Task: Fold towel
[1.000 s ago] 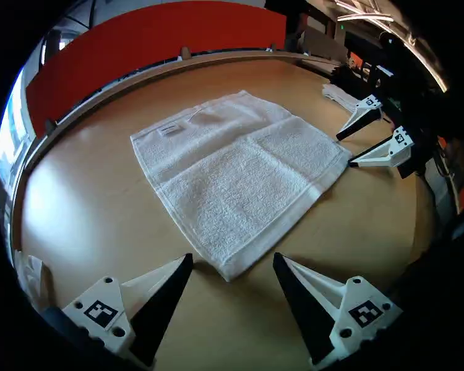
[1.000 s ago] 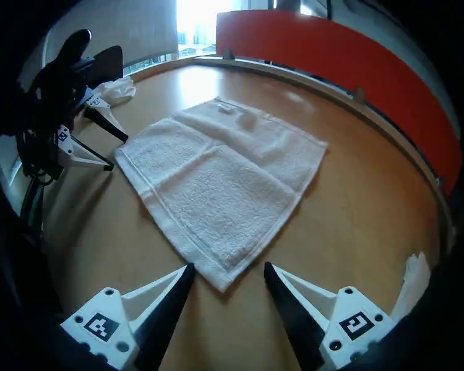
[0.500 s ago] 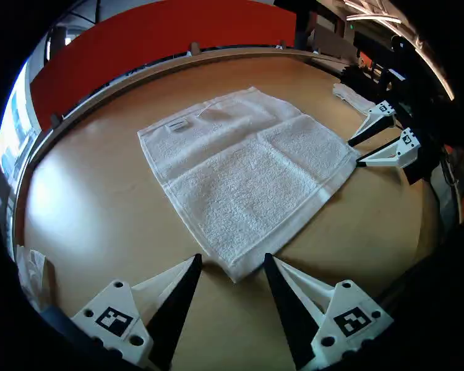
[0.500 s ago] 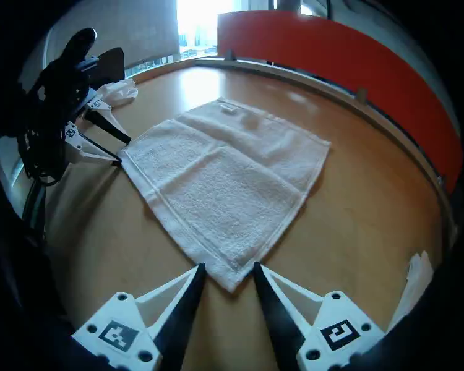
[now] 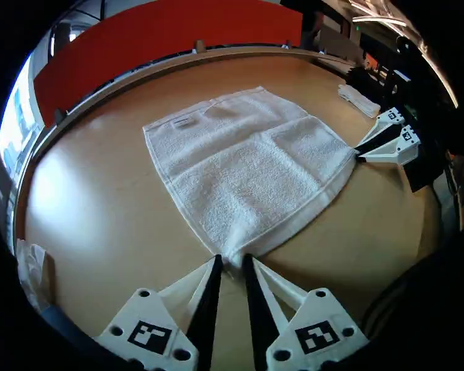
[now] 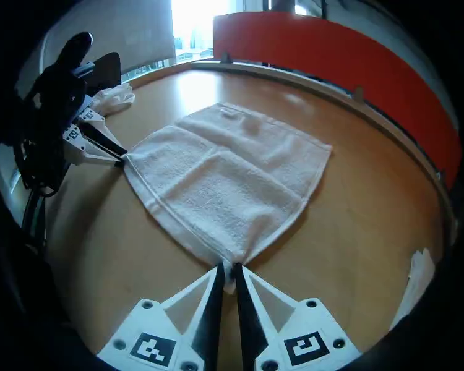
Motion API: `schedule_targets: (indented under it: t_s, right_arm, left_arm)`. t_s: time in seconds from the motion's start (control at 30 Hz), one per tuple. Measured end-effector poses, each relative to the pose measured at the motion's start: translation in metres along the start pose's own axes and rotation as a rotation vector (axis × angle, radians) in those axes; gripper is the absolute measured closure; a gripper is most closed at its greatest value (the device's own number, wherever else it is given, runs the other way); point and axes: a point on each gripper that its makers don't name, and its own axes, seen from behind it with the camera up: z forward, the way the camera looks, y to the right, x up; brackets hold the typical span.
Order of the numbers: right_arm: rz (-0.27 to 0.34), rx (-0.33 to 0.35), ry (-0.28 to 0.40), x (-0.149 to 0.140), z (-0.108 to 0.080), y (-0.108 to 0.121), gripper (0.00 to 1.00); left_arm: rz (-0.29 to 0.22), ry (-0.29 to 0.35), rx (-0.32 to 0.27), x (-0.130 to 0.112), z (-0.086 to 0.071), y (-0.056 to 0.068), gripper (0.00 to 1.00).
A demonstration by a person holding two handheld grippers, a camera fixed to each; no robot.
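Both hand-held grippers had closed in within the last second, their fingers drawing together from either side of a towel corner until each was clenched on the fabric. The white towel (image 5: 250,161) lay spread flat near the middle of the wooden worktop (image 5: 108,204), a small label sewn near its far edge.

In the left gripper view, the left hand-held gripper (image 5: 231,260) pinched the nearest corner, the cloth puckering into a small ridge between the dark fingers. At the right of that view, the right hand-held gripper (image 5: 357,153) met the neighbouring corner, its two white fingers converging on the hem. The right gripper view showed that same grip up close, with the corner bunched and squeezed between nearly touching fingers, and the hem pulled into a shallow curve toward them. The edge running between the two held corners bowed slightly, while the rest of the towel stayed flat against the wood.

A folded white cloth (image 5: 359,99) sat on the worktop just beyond the right hand-held gripper. A crumpled white cloth (image 6: 111,99) lay behind the left one. A red panel (image 5: 164,37) ran along the far rim of the worktop, and daylight came through a window (image 6: 195,25) beside it.
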Motion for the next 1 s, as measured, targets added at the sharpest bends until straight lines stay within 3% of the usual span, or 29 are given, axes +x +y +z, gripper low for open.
schedule_targets:
  t_s: [0.27,0.5,1.0]
  right_arm:
    - [0.031,0.010,0.033,0.014,-0.002,-0.003,0.89]
    - [0.042,0.000,0.066,0.029,-0.011,0.000,0.89]
    - [0.015,-0.020,0.135,0.072,-0.047,0.004,0.90]
  left_arm:
    - [-0.027,-0.005,0.001,0.002,-0.002,0.000,0.87]
    - [-0.054,0.016,-0.002,0.012,-0.010,0.002,0.88]
    - [-0.076,0.071,0.008,0.051,-0.054,-0.001,0.88]
